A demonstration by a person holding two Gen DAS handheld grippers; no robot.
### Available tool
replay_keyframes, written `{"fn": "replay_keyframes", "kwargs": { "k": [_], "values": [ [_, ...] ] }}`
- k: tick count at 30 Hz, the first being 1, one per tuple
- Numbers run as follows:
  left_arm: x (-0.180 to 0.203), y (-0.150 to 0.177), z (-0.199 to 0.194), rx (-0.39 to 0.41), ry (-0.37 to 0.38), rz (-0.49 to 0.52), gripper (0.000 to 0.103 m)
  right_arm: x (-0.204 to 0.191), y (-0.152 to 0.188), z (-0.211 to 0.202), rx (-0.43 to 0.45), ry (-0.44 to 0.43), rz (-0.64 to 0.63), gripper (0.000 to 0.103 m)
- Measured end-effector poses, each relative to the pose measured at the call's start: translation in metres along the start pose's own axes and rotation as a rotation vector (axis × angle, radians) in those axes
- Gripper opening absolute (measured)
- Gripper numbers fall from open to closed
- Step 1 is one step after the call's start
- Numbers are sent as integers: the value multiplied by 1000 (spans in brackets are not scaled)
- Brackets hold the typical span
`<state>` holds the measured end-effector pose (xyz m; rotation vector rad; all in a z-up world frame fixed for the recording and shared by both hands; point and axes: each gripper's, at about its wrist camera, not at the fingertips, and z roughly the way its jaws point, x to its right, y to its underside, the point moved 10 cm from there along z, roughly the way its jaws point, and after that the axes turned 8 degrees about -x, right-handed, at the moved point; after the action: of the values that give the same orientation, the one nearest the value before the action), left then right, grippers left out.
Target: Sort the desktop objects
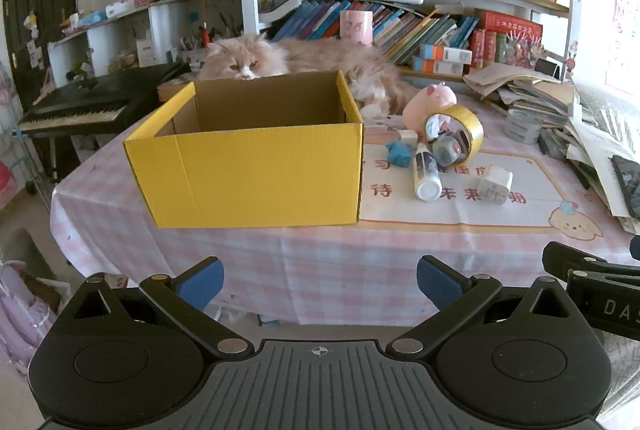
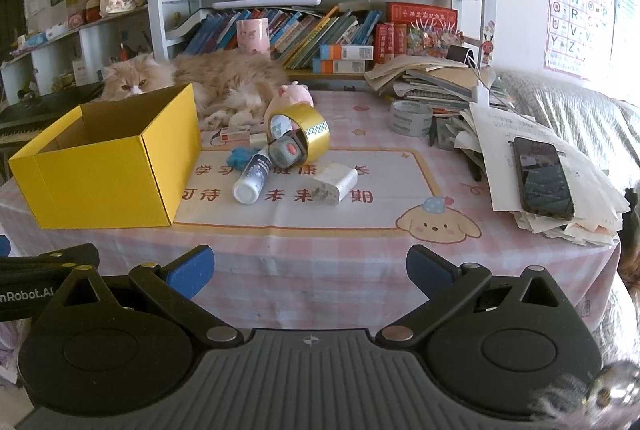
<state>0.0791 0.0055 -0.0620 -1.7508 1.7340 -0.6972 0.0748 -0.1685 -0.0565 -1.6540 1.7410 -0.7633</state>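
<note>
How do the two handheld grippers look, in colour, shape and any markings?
Both the left gripper and the right gripper are matte black, with two round housings, angled link arms with silver pivot pins, and blue pads on the fingertips. A ribbed grey plate with a small crosshair mark lies between the housings. White lettering shows on each gripper's side in the other view. No cables or sleeves show.
</note>
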Motion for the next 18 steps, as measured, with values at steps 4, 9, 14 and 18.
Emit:
{"fn": "replay_keyframes", "kwargs": {
  "k": [4,9,14,18],
  "values": [
    [-1,-1,1,-2,-1,-4,103,0,0,0,0,1,0,103],
    [-1,-1,1,-3,0,-3,103,0,0,0,-2,1,1,103],
    [-2,1,5,-12,3,-3,103,-2,1,4,-10,-3,2,103],
    [-5,0,7,-22,-9,-9,103,-4,1,5,-10,-8,-4,103]
  ]
}}
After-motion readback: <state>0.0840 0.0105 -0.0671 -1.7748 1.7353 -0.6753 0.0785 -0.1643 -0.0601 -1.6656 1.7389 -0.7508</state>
